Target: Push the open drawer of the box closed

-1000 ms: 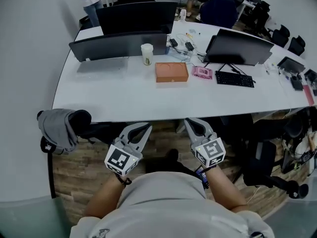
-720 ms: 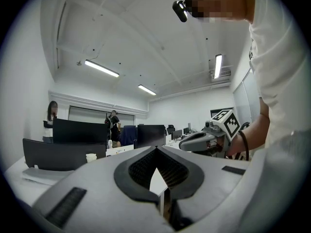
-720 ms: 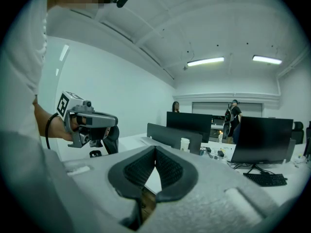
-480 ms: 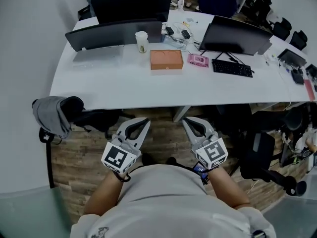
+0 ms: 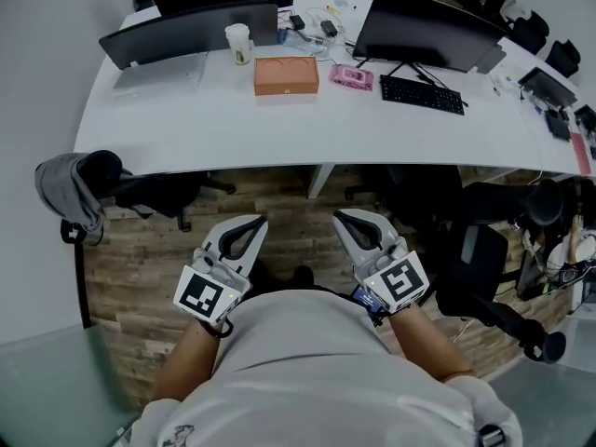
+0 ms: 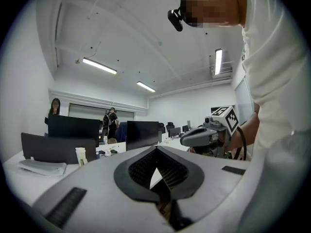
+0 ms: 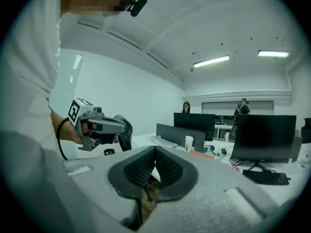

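An orange-brown box [image 5: 286,75] lies flat on the white desk [image 5: 279,128], far from both grippers; from here I cannot make out its drawer. In the right gripper view the box [image 7: 199,154] shows as a thin orange strip past a paper cup. My left gripper [image 5: 258,220] and right gripper [image 5: 339,215] hang side by side close to the person's body, above the wooden floor and short of the desk's near edge. Both are shut with nothing between the jaws, as their own views show: left gripper [image 6: 156,148], right gripper [image 7: 155,148].
On the desk stand dark monitors [image 5: 424,31], a paper cup [image 5: 239,41], a pink item [image 5: 351,77] and a keyboard [image 5: 421,94]. A chair draped with a grey garment [image 5: 70,189] is at the left, a black office chair [image 5: 484,268] at the right.
The desk and box have slid toward the top of the head view, so they are farther from the grippers. Both grippers stay shut near the body.
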A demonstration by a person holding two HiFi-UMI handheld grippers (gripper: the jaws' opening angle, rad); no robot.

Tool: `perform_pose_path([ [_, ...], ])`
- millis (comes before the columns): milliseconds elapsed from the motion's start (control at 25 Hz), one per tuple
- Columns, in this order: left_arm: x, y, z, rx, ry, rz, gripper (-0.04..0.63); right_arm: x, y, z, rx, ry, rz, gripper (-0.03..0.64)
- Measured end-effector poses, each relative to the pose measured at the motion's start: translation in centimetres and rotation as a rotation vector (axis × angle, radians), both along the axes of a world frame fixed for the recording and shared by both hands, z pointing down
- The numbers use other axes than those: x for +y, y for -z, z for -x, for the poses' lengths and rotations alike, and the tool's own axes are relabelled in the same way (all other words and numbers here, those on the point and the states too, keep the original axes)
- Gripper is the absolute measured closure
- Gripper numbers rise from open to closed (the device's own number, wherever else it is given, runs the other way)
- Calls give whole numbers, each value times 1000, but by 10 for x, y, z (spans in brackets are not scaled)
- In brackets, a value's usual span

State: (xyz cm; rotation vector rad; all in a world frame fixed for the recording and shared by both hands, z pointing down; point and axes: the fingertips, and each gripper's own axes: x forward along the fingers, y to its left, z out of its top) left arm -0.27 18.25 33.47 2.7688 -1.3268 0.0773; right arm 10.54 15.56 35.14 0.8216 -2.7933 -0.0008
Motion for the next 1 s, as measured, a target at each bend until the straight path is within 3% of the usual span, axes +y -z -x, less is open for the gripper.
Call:
perform_pose_path([
  [400,10,-9,-30,0,54,24,597,16,-7,-40,-22,32,4,614],
  [600,7,-3,-33,11,77,5,597,20,-5,-44,-44,34,36,614],
  [1000,0,-5,-39,19,79,10,597,11,-4,-44,-44,59,-2,614],
])
